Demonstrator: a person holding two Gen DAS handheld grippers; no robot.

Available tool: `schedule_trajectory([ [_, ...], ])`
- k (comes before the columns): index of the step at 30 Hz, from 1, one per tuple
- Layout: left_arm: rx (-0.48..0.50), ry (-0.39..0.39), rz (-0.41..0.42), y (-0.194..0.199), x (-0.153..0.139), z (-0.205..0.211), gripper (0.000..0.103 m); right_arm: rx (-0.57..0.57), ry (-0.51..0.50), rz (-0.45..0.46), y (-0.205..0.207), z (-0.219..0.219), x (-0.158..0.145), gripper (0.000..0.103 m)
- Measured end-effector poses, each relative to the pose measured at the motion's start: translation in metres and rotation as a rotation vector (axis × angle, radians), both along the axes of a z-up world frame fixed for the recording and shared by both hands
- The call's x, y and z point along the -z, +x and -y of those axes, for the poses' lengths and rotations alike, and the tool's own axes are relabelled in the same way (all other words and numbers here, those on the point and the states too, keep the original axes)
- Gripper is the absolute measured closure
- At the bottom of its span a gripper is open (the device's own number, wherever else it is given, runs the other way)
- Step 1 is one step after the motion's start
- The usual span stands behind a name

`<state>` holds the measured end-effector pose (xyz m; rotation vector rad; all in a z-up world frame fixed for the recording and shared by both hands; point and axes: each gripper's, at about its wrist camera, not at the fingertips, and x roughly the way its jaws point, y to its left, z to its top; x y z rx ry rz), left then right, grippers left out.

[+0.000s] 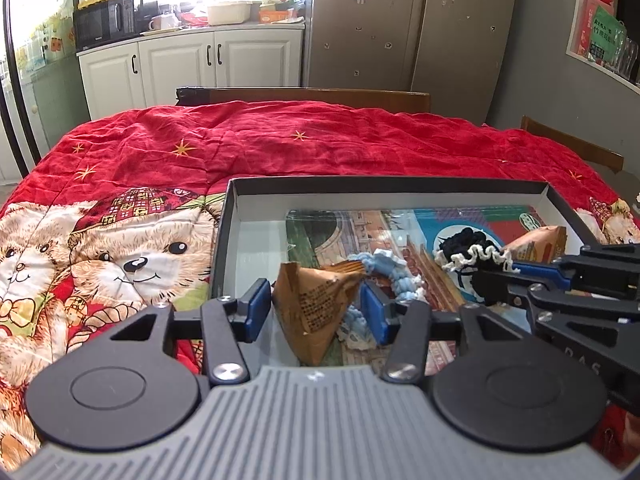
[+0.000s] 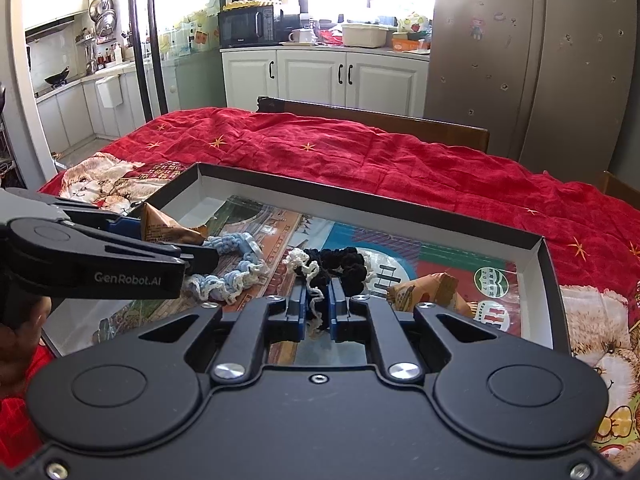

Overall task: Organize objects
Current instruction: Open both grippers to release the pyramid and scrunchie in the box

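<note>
Shallow box [image 1: 548,196] sits on a red bear-print quilt [image 1: 280,148], with a picture-printed sheet [image 2: 280,220] lining its floor.

Left gripper [image 1: 316,308]: jaws partly apart, one on each side of a brown pyramid-shaped packet [image 1: 316,304]. The left pad appears just clear of the packet; contact at the right pad cannot be judged, since the packet's edge hides it. The packet stands on the box floor between the pads. Just beyond and to the right of these fingers lies a light-blue crocheted scrunchie [image 1: 384,268], part of it behind the right finger.

Right gripper [image 2: 318,308]: jaws narrow, pinched on the cream-trimmed edge of a black crocheted scrunchie [image 2: 344,264]. The bulk of that scrunchie bunches just ahead of the fingertips, over the box floor. In the left wrist view this gripper enters from the right, with the scrunchie at its tip.

A second brown packet [image 2: 432,288] lies just to the right of the right gripper's fingers, inside the box near its right wall.

Both grippers work over the near half of the box, side by side.
</note>
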<state>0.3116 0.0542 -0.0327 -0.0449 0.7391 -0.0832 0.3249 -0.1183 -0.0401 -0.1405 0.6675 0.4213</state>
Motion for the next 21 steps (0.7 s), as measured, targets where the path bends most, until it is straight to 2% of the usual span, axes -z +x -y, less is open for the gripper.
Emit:
schedule_trajectory([
  [16,-0.004,0.014,0.006,-0.003,-0.005,0.0001,0.03,0.007,0.018,-0.001,-0.0023,-0.0004,0.0,0.085],
  [21,-0.01,0.026,0.016,-0.006,-0.0091,0.0011,0.023,0.004,0.029,0.015,-0.0063,0.0036,-0.0062,0.075],
])
